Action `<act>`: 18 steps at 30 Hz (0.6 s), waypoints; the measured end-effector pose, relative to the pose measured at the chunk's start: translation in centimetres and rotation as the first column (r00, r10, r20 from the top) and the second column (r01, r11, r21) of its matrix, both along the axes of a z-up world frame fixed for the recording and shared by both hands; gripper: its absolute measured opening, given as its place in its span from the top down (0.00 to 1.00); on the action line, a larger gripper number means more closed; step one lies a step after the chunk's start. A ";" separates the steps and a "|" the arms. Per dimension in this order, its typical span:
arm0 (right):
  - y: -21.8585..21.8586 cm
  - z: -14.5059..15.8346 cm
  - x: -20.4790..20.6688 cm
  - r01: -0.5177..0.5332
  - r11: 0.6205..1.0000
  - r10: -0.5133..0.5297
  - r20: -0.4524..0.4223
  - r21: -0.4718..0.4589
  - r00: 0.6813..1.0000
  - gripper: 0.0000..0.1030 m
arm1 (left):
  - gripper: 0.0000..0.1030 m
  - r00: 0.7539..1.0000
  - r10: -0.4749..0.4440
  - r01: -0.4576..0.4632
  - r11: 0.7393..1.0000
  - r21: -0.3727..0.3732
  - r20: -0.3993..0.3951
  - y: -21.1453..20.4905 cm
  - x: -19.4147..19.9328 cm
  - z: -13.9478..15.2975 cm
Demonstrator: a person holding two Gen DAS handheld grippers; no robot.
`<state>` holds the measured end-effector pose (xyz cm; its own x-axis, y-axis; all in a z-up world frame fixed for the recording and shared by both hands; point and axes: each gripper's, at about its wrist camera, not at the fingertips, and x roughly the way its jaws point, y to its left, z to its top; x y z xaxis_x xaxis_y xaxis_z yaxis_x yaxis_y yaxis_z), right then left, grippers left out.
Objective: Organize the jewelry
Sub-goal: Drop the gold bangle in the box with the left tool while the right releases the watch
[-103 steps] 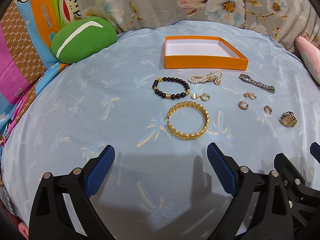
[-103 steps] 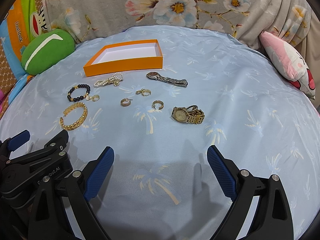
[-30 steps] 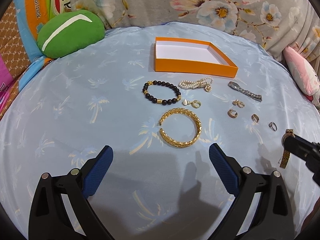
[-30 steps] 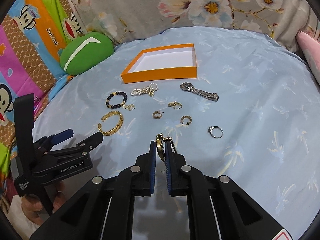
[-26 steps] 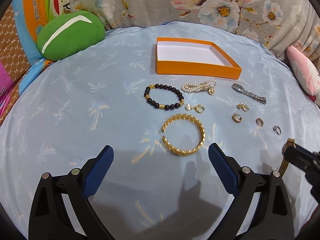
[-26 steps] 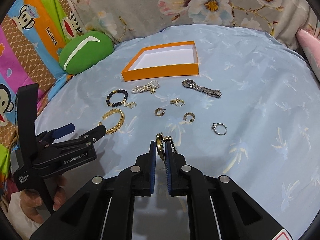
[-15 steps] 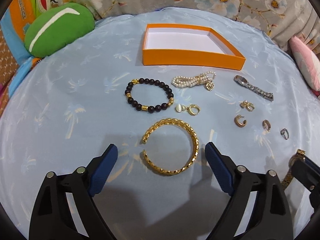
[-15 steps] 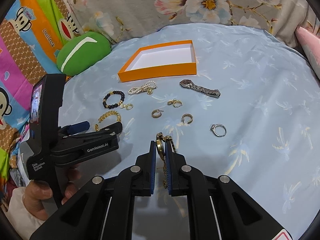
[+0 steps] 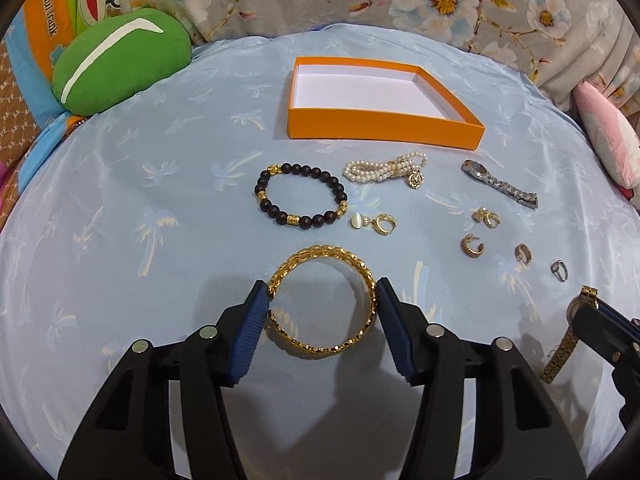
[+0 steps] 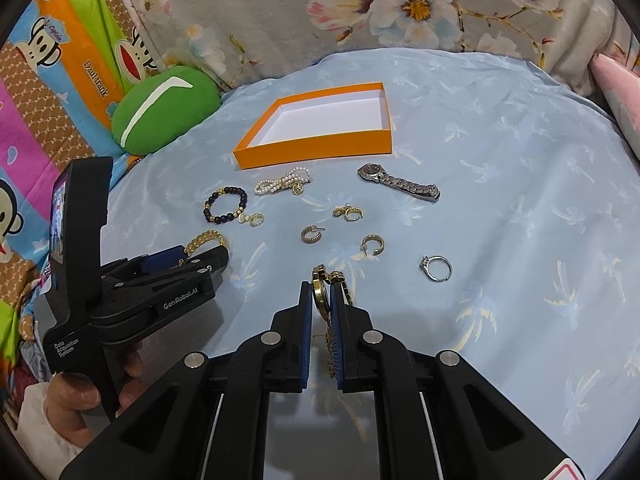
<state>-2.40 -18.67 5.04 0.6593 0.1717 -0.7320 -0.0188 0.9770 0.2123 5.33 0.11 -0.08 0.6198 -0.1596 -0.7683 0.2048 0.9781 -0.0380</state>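
A gold bangle (image 9: 360,268) lies on the blue bedspread between my left gripper's (image 9: 322,292) blue pads. The jaws are closing, and each pad touches one side of the bangle. In the right wrist view the left gripper (image 10: 204,252) sits low at the left over the bangle (image 10: 206,238). My right gripper (image 10: 322,292) is shut on a gold watch (image 10: 320,290), held above the bed with its strap hanging down. The left wrist view shows that watch (image 9: 560,356) at the right edge. The empty orange box (image 9: 384,130) stands farther back.
On the bedspread lie a black bead bracelet (image 9: 304,169), a pearl bracelet (image 9: 376,168), a silver watch (image 9: 500,186), several small earrings (image 9: 472,246) and a ring (image 9: 559,271). A green cushion (image 9: 120,56) sits back left, a pink one (image 9: 608,136) at the right. A person's hand (image 10: 80,396) holds the left gripper.
My left gripper has moved forward over the gold bangle and its jaws have narrowed from wide open until they touch it. The right gripper holds still with the gold watch.
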 end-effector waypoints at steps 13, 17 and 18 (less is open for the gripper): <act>-0.9 5.4 6.7 -0.027 0.999 0.032 0.104 -0.047 0.994 0.92 | 0.48 0.990 -0.030 0.033 0.999 -0.019 0.137 1.1 2.6 7.6; -1.7 7.1 11.8 -0.029 0.999 0.033 0.130 -0.031 0.991 0.92 | 0.48 0.980 -0.038 0.038 0.999 0.007 0.197 0.0 6.3 9.9; -1.9 7.3 13.4 -0.035 0.999 0.036 0.130 -0.015 0.991 0.92 | 0.48 0.976 -0.039 0.037 0.999 0.013 0.213 -0.5 7.6 10.4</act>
<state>10.96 -20.58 12.35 0.7426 0.1883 -0.6428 -0.0803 0.9778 0.1937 12.97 -0.44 10.34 0.7632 -0.1803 -0.6205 0.2445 0.9695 0.0191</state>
